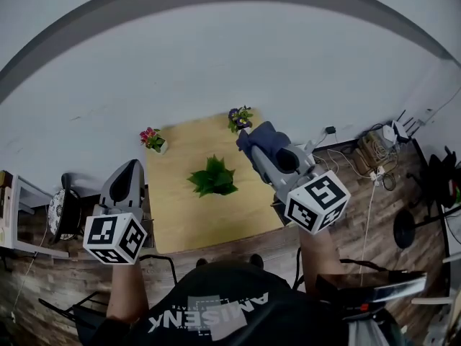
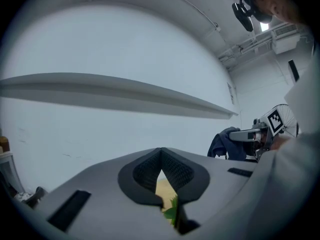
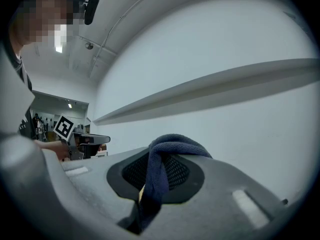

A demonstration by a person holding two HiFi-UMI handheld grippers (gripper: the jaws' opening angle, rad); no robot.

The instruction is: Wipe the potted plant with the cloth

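Plants first: three of them, with the leafy green plant [image 1: 213, 176] in the middle as my marker. Beyond it to the left stands a pink-flowered pot [image 1: 153, 139]; beyond it to the right, a purple-flowered pot [image 1: 240, 117]. One cloth [image 1: 265, 135], dark blue, is up off the surface, right of the green plant and past it. Two grippers, one in each of my hands.

All three pots stand on one light wooden table [image 1: 180, 218]. Around it is wood-look flooring [image 1: 346, 222], with a tangle of cables [image 1: 364, 157] well to the green plant's right and a pale wall [image 1: 216, 63] behind it.

My left gripper [image 2: 161, 156] points level at that wall, held left of the green plant, off the table's side. Its jaws are pressed together with nothing between them. My right gripper [image 1: 252, 148] points level too, jaws clenched on the cloth, which drapes over the tips and hangs down between them.
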